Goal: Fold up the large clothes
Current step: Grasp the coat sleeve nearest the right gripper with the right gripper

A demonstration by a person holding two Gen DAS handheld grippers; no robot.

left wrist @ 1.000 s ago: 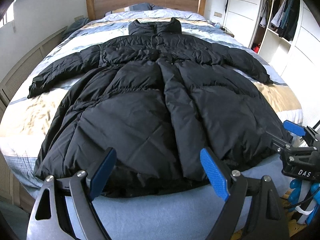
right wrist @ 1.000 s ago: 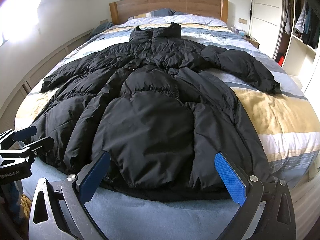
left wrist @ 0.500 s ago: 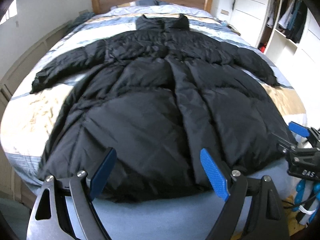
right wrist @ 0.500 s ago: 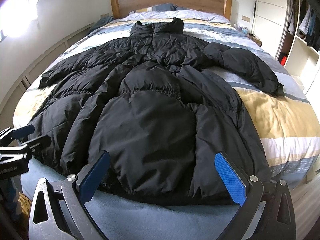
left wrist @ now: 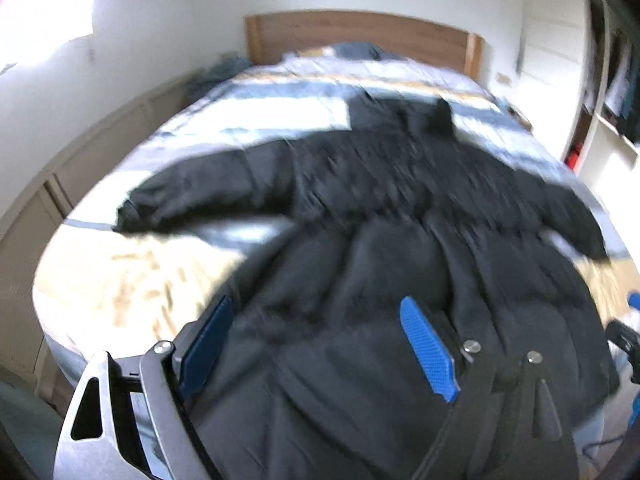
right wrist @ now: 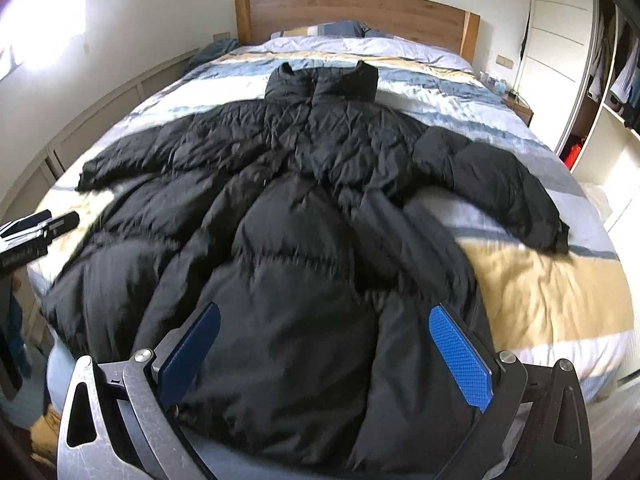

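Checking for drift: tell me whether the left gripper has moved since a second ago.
Yes. The left gripper has swung left and forward over the coat; the headboard now sits further right.

You have a bed (right wrist: 532, 300) under a quilt striped in yellow, white, grey and blue. At its far end stands a wooden headboard (right wrist: 356, 10), with pillows (right wrist: 332, 30) against it. To your right is an open wardrobe (right wrist: 612, 92) with hanging clothes and white shelves, a nightstand (right wrist: 518, 106) beside it. Pale panelling (right wrist: 92, 120) lines the left wall.
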